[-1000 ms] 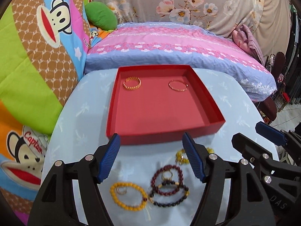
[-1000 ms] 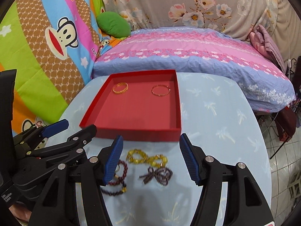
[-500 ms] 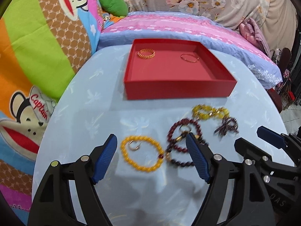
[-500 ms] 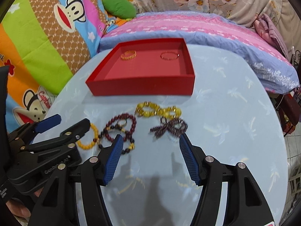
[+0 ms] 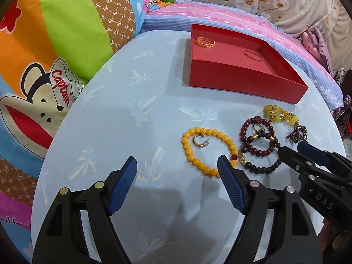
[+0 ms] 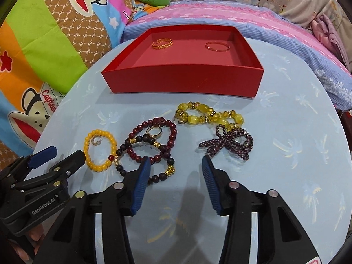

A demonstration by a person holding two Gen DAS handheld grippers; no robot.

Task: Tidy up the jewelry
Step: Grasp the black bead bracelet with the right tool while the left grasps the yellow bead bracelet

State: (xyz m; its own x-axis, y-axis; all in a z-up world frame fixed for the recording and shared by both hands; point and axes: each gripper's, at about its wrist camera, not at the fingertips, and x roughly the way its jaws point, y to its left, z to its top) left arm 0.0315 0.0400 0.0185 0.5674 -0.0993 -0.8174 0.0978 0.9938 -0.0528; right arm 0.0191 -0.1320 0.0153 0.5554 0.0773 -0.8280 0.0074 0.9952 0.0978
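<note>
black plastic left gripper (image 5: 177,183) and right gripper (image 6: 175,179), ribbed blue pads, silver screws

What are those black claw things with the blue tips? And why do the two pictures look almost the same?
The claws are grabbing tools, one in each of a person's hands. No robot here. Each tool has a small camera looking out along its two jaws, so you get one picture per tool.

One picture comes from the left gripper, the other from the right gripper. Each also catches the other tool at its edge.

Both look at a light blue table beside colourful bedding. At its far side sits a red tray with two gold bangles inside. In front lie a yellow bead bracelet, dark red bead bracelets, a chunky yellow bracelet and a purple beaded bow.

Nothing is held yet. Both tools have open jaws, and the right one's have just been closing a little, with nothing between them.
</note>
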